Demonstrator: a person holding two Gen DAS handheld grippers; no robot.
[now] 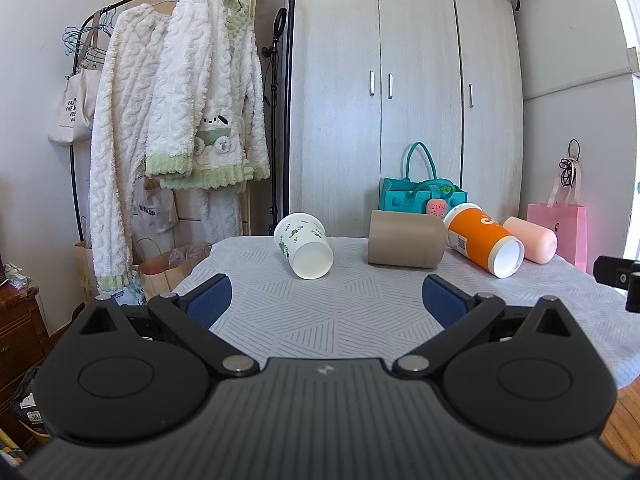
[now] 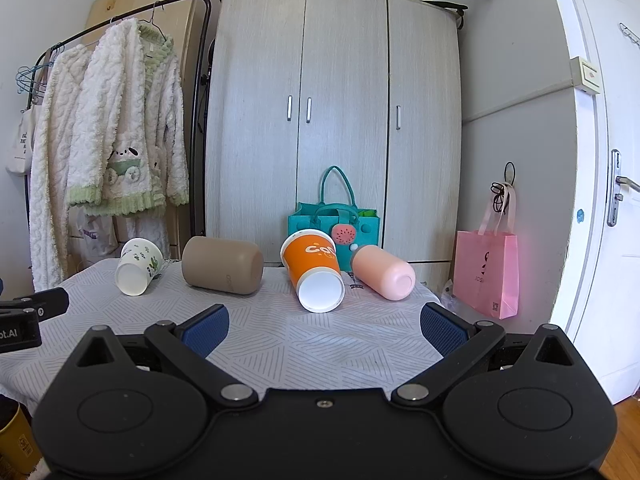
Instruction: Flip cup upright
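Note:
Several cups lie on their sides along the far part of the table. From left to right: a white cup with green plant prints [image 1: 304,245] [image 2: 138,266], a tan cup [image 1: 406,244] [image 2: 222,265], an orange paper cup [image 1: 484,240] [image 2: 314,270] with its mouth toward me, and a pink cup [image 1: 530,239] [image 2: 384,274]. My left gripper [image 1: 326,300] is open and empty, short of the white and tan cups. My right gripper [image 2: 324,330] is open and empty, short of the orange cup.
The table wears a grey-white patterned cloth [image 1: 320,320] [image 2: 280,340]. A teal bag [image 1: 424,192] [image 2: 334,220] stands behind the cups before a wardrobe [image 2: 332,120]. A clothes rack [image 1: 180,120] stands left, a pink bag [image 2: 486,272] and door right.

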